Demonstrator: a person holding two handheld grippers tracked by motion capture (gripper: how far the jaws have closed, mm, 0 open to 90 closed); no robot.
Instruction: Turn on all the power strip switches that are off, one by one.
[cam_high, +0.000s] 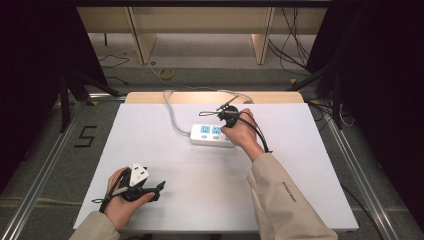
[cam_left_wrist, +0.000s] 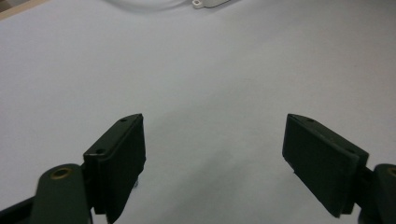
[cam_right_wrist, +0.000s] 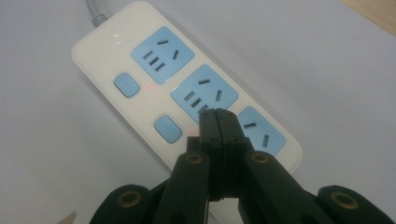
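Observation:
A white power strip (cam_high: 212, 135) with blue sockets and blue switch buttons lies at the middle back of the white table. In the right gripper view the power strip (cam_right_wrist: 140, 70) runs diagonally, with small red lights beside its buttons. My right gripper (cam_right_wrist: 218, 116) is shut with nothing between its jaws, and its tips hang just over the strip between the middle socket and the last one. It also appears in the high view, right gripper (cam_high: 227, 116), over the strip's right end. My left gripper (cam_high: 160, 187) rests near the front left edge, and it stands open, left gripper (cam_left_wrist: 214, 140), over bare table.
The strip's grey cable (cam_high: 172, 112) loops back over the table's far edge. The white table (cam_high: 300, 170) has a wooden strip along its back. Cables lie on the floor beyond, with dark curtains at both sides.

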